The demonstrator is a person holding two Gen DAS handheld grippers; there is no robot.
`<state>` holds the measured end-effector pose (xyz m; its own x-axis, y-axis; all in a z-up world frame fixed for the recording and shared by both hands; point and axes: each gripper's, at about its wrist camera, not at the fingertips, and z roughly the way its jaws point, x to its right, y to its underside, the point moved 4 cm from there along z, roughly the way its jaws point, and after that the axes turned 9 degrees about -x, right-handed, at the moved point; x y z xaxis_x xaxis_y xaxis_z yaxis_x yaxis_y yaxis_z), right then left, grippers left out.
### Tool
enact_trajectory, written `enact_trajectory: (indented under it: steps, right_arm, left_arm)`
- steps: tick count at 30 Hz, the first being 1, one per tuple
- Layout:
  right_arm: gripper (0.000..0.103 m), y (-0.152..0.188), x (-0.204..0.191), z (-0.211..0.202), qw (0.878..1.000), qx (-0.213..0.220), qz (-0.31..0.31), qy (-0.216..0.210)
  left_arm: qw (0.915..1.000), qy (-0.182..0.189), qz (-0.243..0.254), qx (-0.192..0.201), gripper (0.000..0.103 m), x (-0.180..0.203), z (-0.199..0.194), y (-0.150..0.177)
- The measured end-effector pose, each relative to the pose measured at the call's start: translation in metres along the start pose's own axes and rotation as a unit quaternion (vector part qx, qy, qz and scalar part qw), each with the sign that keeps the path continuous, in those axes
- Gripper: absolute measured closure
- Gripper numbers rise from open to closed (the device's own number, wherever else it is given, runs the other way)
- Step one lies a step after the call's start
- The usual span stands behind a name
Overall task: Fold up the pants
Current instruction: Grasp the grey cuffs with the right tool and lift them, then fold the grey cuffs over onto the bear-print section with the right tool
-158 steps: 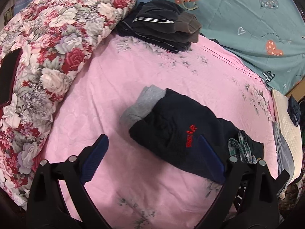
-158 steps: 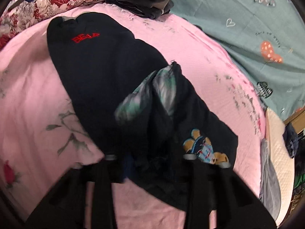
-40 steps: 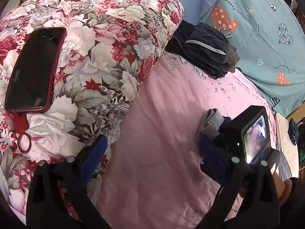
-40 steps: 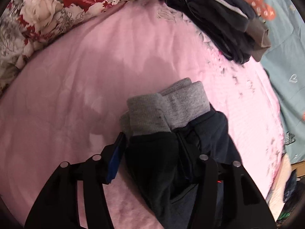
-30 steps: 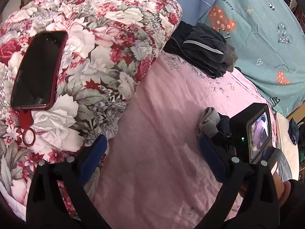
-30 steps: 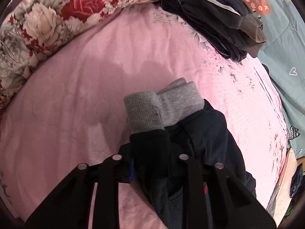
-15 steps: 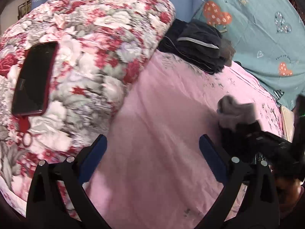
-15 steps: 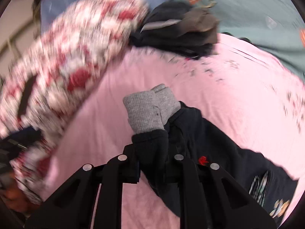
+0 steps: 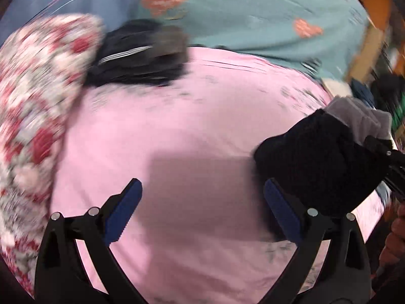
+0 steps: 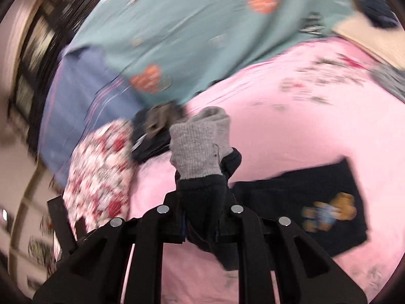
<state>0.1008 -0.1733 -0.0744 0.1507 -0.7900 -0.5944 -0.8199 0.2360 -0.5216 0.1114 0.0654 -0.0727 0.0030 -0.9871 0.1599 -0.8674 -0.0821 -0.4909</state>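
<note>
Pink bedsheet (image 10: 303, 131); seemingly folded black pants (image 10: 205, 202), grey cuffs (image 10: 200, 147).

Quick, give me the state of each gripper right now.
Left gripper: open, holding nothing.
Right gripper: closed on the dark pants, just below their grey cuffs.
</note>
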Motion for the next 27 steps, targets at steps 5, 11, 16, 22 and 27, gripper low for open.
enact_trajectory:
  steps: [5,11,16,22,27]
  right_arm:
    - [0.088,0.009,0.081,-0.019,0.994,0.009,0.105,0.005]
    - [0.088,0.017,0.122,-0.021,0.983,0.003,0.178,-0.054]
    - [0.087,0.004,0.103,-0.019,0.989,-0.010,0.130,-0.075]
    - [0.087,-0.009,0.003,0.040,0.990,-0.067,-0.001,-0.127]
    - [0.086,0.022,-0.084,0.146,0.973,-0.163,-0.107,-0.120]
  left_arm:
    - [0.9924,0.090,0.082,0.017,0.006,0.086,0.006,-0.009]
    - [0.9549,0.128,0.268,0.006,0.035,0.197,0.026,0.018]
    - [0.9626,0.078,0.259,0.006,0.021,0.180,0.019,0.029]
    - [0.9989,0.035,0.024,-0.022,0.013,0.013,-0.008,0.000]
    - [0.9851,0.033,-0.165,-0.036,0.011,-0.123,-0.015,0.015]
